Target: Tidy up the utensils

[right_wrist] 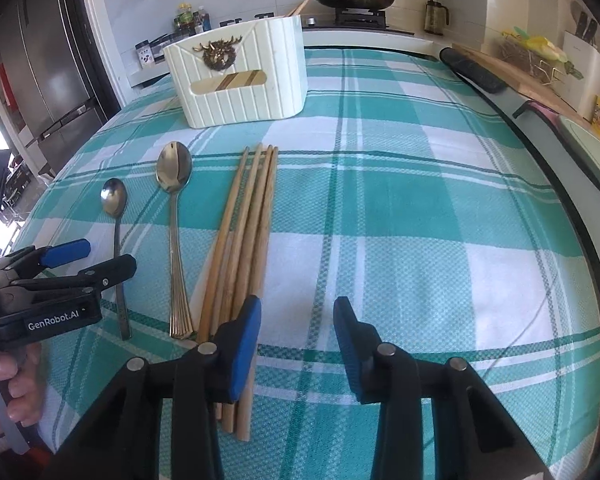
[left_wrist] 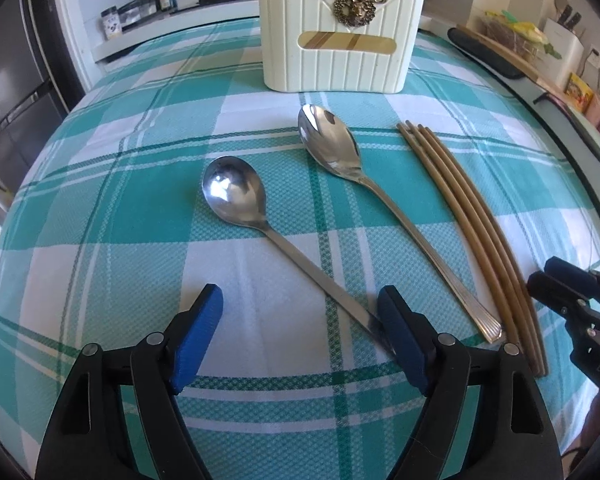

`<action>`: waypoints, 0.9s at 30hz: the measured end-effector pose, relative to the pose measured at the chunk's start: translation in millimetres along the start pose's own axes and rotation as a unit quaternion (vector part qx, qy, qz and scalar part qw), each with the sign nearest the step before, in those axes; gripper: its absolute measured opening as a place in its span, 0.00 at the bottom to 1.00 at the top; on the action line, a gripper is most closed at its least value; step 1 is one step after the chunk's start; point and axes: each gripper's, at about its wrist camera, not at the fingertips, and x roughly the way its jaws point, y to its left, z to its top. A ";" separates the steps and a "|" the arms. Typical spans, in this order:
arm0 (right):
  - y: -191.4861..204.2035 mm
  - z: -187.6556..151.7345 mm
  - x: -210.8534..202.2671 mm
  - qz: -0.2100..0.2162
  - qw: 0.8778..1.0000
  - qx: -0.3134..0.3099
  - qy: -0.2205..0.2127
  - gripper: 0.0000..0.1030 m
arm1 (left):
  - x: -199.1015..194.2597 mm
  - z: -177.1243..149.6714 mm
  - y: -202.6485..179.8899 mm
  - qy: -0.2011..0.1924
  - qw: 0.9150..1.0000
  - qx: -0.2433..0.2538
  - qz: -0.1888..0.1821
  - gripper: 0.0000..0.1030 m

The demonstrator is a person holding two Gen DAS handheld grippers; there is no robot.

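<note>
Items lying on the desk, which is wearing a teal-and-white checked cloth: one plain steel spoon at the left; one larger spoon with a ribbed handle just to its right; one bundle of wooden chopsticks further right, sticks touching one another. Standing at the far side, well apart from all three — one cream ribbed utensil holder with a brass stag emblem, some sticks showing through its front slot. Left tongs are hovering spread at the near end of the plain spoon's handle, the right-hand pad beside or on it; contact cannot be told. Right tongs are hanging spread and gripping nothing, the left-hand pad over the chopsticks' near ends. Step judged in hand: the opening pick-up, nothing yet lifted. Next move is calling for centring each pair of tongs over its handle, closing, then carrying to the holder.
</note>
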 end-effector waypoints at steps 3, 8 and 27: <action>1.8 0.0 1.3 0.021 1.000 0.001 0.005 0.22 | -1.7 -1.5 4.6 0.003 1.000 0.004 -0.003 0.79; 7.9 1.3 0.8 0.032 0.999 -0.008 0.012 0.13 | -3.8 -5.7 18.1 0.004 1.000 0.003 0.004 0.79; -16.0 4.1 3.4 -0.100 0.995 -0.002 0.023 0.07 | -0.6 -3.8 58.7 0.010 0.999 -0.019 0.027 0.81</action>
